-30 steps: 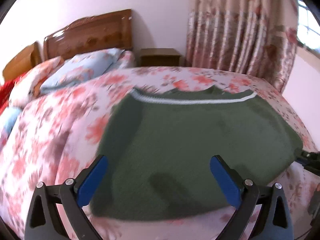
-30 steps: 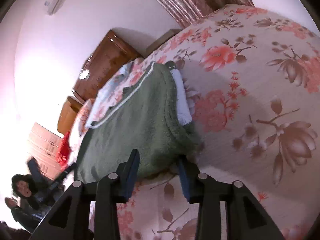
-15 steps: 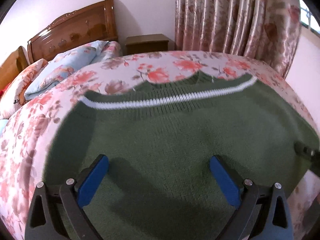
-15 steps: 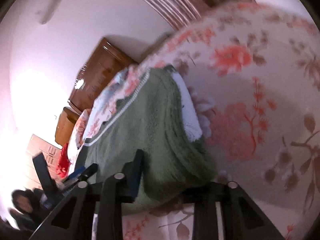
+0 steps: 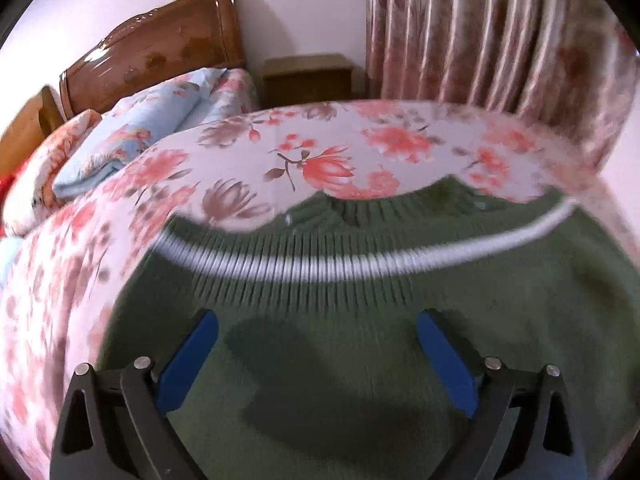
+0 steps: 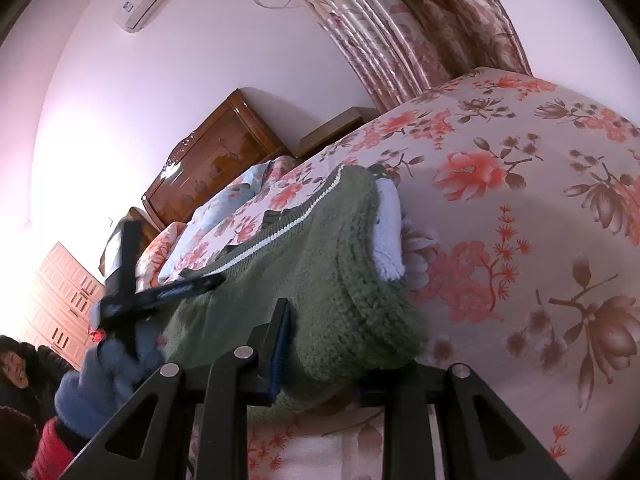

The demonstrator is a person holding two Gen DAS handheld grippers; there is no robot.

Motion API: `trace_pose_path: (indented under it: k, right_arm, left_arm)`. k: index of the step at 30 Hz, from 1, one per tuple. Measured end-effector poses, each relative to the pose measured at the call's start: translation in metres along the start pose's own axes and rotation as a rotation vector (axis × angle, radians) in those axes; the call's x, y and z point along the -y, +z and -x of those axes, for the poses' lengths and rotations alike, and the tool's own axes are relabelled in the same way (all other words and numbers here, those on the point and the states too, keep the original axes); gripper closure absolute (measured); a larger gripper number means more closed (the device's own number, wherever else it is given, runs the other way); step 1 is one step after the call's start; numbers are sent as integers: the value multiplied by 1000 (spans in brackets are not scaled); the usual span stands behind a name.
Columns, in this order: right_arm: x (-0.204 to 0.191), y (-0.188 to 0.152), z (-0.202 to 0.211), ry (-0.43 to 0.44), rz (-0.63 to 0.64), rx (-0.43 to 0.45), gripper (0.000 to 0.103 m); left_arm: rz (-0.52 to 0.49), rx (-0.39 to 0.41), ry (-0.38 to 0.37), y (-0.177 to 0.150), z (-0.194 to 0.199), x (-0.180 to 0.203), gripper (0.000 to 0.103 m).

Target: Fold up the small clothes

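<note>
Green knit sweater [image 5: 340,344] lies partly folded on floral bedspread [image 5: 328,148]; more folds left. Left gripper [image 5: 316,354] wide, empty; right gripper [image 6: 320,344] clamps sweater's thick edge.

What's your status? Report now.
Left gripper open, over green sweater. Right gripper jaws around its folded edge. Sweater flat on floral bedspread. Nothing blocking.
</note>
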State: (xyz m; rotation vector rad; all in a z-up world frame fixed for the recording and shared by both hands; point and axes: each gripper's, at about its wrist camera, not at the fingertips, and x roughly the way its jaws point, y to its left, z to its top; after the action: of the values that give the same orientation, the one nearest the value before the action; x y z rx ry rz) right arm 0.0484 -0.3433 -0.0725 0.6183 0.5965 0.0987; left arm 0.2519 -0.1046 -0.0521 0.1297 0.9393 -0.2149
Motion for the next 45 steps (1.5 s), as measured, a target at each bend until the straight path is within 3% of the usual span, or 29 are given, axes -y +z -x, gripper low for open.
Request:
trace_pose_path:
  k: [2, 4, 7, 8, 10, 14, 16, 18, 20, 22, 24, 28, 30, 33, 35, 36, 37, 38, 41, 45]
  right_arm:
    - [0, 0, 1, 4, 1, 1, 78]
    - [0, -2, 2, 6, -4, 3, 78]
    - [-2, 0, 2, 2, -4, 8, 78]
    - [-3, 1, 2, -1, -2, 10, 78]
    - [-6, 1, 3, -8, 0, 12, 78]
    - [-14, 5, 6, -22, 23, 20, 78]
    - [-15, 6, 6, -27, 14, 21, 78]
    - [-19, 7, 6, -38, 11, 22, 78]
    - [-27, 8, 7, -54, 28, 36, 78]
    - [-42, 13, 11, -68, 55, 64, 78]
    - [-72, 18, 14, -92, 151, 107, 79]
    - [-170, 10, -1, -115, 490, 172, 82]
    - [-223, -8, -19, -103, 678, 181, 90]
    - [-285, -61, -68, -106, 971, 107, 90]
    - [-299, -102, -107, -97, 1109, -1, 90]
    - [-300, -122, -130, -95, 1160, -109, 90]
    - [-298, -139, -144, -89, 1193, -167, 84]
    - [-297, -157, -141, -104, 1270, -81, 81]
    - [-294, -166, -132, -112, 1358, -61, 73]
    - [-280, -143, -85, 47, 1245, -77, 73]
  left_arm:
    - [-6, 66, -31, -29, 38, 1, 0]
    - [-53, 67, -35, -55, 56, 12, 0]
    - [-110, 15, -12, -93, 53, 26, 0]
    - [-128, 58, -4, -106, 54, 29, 0]
    - [-151, 63, 16, -111, 58, 33, 0]
    - [-104, 84, -61, -110, 72, 29, 0]
    - [-167, 20, -64, -116, 56, 36, 0]
    - [-216, 56, -55, -122, 58, 39, 0]
    - [-174, 53, -154, -118, 67, 23, 0]
    - [-61, 117, -237, -110, 90, -14, 0]
    - [48, 169, -243, -103, 105, -53, 0]
    - [282, 242, -249, -99, 130, -149, 0]
    - [357, 269, -233, -108, 140, -183, 0]
    - [416, 284, -223, -124, 148, -211, 0]
    - [430, 279, -234, -131, 149, -218, 0]
    - [427, 272, -238, -133, 148, -219, 0]
    - [414, 262, -248, -135, 146, -218, 0]
    - [403, 256, -263, -136, 146, -219, 0]
    - [375, 240, -341, -132, 140, -208, 0]
    - [381, 200, -509, -124, 129, -194, 0]
